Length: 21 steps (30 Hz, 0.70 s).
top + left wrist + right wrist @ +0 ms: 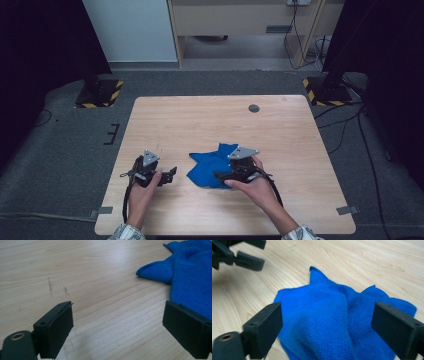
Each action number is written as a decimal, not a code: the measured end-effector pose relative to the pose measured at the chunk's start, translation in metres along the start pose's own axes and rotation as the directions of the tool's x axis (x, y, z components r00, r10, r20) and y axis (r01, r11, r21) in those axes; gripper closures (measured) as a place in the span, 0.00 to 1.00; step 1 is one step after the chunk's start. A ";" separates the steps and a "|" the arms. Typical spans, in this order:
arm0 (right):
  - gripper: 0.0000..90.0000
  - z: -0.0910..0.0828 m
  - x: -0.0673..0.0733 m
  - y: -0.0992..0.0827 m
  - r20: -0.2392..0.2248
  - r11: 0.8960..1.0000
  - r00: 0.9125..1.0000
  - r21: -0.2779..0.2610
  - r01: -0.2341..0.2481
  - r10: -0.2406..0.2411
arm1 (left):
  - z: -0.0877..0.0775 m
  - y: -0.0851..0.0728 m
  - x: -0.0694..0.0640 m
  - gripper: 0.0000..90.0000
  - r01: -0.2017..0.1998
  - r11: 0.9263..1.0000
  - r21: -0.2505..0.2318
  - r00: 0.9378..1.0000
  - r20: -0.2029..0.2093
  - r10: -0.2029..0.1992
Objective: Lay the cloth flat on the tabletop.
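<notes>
A crumpled blue cloth [210,167] lies on the wooden table [210,120], a little in front of its middle. My right gripper [223,176] rests over the cloth's right side, and in the right gripper view its jaws stand wide apart over the blue cloth [329,315] without pressing it. My left gripper [170,176] sits to the left of the cloth, held low over bare wood. Its jaws are spread wide in the left gripper view, with the cloth's edge [185,272] beyond the right jaw. The left gripper [242,255] also shows at the top left of the right gripper view.
A small dark round cap [254,108] sits near the table's far edge. Dark carpet surrounds the table, with black stands on yellow-striped bases [100,94] at both far corners and cables [345,125] on the right.
</notes>
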State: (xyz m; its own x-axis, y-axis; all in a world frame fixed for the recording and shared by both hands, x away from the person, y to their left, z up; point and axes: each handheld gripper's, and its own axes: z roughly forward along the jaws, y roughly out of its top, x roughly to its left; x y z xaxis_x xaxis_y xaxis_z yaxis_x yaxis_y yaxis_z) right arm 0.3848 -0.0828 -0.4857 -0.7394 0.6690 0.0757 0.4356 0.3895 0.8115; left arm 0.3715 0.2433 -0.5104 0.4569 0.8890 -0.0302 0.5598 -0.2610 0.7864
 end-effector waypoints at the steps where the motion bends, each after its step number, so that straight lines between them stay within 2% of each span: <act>1: 0.10 0.000 0.000 0.000 0.000 1.000 1.000 0.000 0.000 0.000 | 0.000 0.000 0.000 0.10 0.000 1.000 0.000 1.000 0.000 0.000; 2: 0.09 -0.006 -0.002 0.001 0.003 1.000 1.000 -0.021 0.002 -0.001 | -0.002 0.001 -0.003 0.10 0.006 1.000 -0.011 1.000 0.005 -0.006; 5: 0.09 -0.011 -0.006 0.002 -0.005 1.000 1.000 -0.030 0.004 -0.004 | -0.003 0.002 -0.006 0.10 0.009 1.000 -0.013 1.000 0.012 -0.008; 6: 0.11 -0.013 -0.008 0.003 -0.004 0.999 1.000 -0.035 0.007 -0.007 | -0.003 0.002 -0.008 0.10 0.007 1.000 -0.003 1.000 0.023 -0.007; 7: 0.17 -0.017 -0.013 0.004 0.007 0.999 1.000 -0.045 0.007 -0.007 | -0.001 0.002 -0.011 0.10 0.003 1.000 0.006 0.999 0.042 -0.003; 9: 0.21 -0.018 -0.016 0.005 0.010 0.999 1.000 -0.047 0.003 -0.003 | 0.001 0.002 -0.013 0.11 -0.007 1.000 0.018 0.999 0.039 0.006; 11: 0.34 -0.023 -0.023 0.007 0.023 0.998 1.000 -0.066 -0.005 0.007 | 0.002 0.001 -0.016 0.11 -0.018 1.000 0.025 0.999 0.037 0.017; 12: 0.44 -0.025 -0.030 0.008 0.045 0.998 0.999 -0.069 -0.001 0.004 | 0.002 0.001 -0.018 0.11 -0.024 0.999 0.022 0.999 0.040 0.023; 13: 0.49 -0.025 -0.033 0.009 0.054 0.998 0.999 -0.065 -0.004 0.008 | 0.002 0.000 -0.019 0.11 -0.027 0.999 0.025 0.999 0.046 0.026; 14: 0.53 -0.024 -0.038 0.011 0.063 0.998 0.998 -0.066 -0.005 0.009 | 0.003 0.000 -0.020 0.11 -0.026 0.999 0.024 0.998 0.055 0.024; 15: 0.53 -0.024 -0.038 0.011 0.063 0.998 0.998 -0.066 -0.005 0.009 | 0.003 0.000 -0.020 0.11 -0.026 0.999 0.024 0.998 0.055 0.024; 18: 0.71 -0.013 -0.056 0.015 0.093 1.000 0.996 -0.013 0.008 -0.006 | 0.008 0.001 -0.027 0.12 -0.028 0.999 0.038 0.996 0.090 0.025; 21: 0.74 -0.004 -0.062 0.013 0.103 1.000 0.995 0.017 0.005 -0.007 | 0.009 0.002 -0.030 0.13 -0.036 0.999 0.036 0.995 0.090 0.033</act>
State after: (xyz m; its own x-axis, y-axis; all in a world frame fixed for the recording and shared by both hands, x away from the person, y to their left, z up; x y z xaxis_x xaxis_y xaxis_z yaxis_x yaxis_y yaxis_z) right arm 0.4340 -0.1214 -0.4770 -0.6858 0.7277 0.0101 0.4402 0.4037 0.8020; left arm 0.3650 0.2127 -0.5135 0.5351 0.8427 -0.0598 0.5678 -0.3064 0.7640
